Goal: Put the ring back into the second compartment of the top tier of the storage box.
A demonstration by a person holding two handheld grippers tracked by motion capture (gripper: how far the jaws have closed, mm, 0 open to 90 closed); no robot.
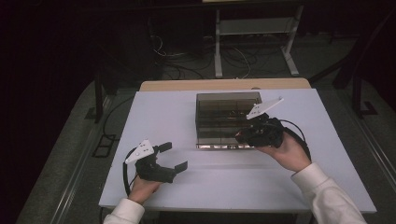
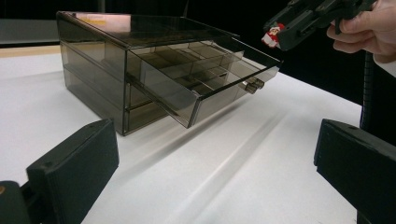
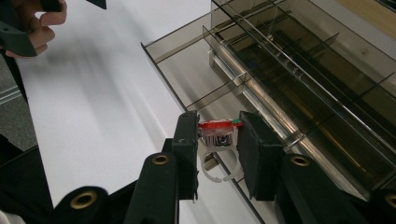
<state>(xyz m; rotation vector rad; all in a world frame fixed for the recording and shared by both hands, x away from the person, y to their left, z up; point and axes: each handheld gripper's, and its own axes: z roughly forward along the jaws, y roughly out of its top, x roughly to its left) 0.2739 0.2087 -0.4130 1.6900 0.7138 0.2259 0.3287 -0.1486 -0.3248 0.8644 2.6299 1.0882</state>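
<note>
A small toy ring with a red-and-white plastic top and a clear split band (image 3: 217,140) is held over the open top drawer of a smoky transparent plastic drawer cabinet (image 1: 224,109), above the drawer's near edge and its divided compartments. It is clamped between the jaws of the right gripper (image 3: 218,140), whose pads press on the two sides of the ring's top while the clear band hangs free below. The ring is judged to be very light, stiff and somewhat slippery, its thin open band likely to flex or snap if squeezed; the blocky top, as gripped now, is judged the safest place to take hold, and little force should be needed. Being so small, it could bounce or roll once let go, so a low release into a compartment would seem wise. The pulled-out top drawer (image 2: 205,77) juts toward the person, with a small knob on its front. The left gripper (image 1: 172,156) rests on the white table (image 1: 154,112) well apart from the cabinet, its jaws spread wide with nothing between them.
</note>
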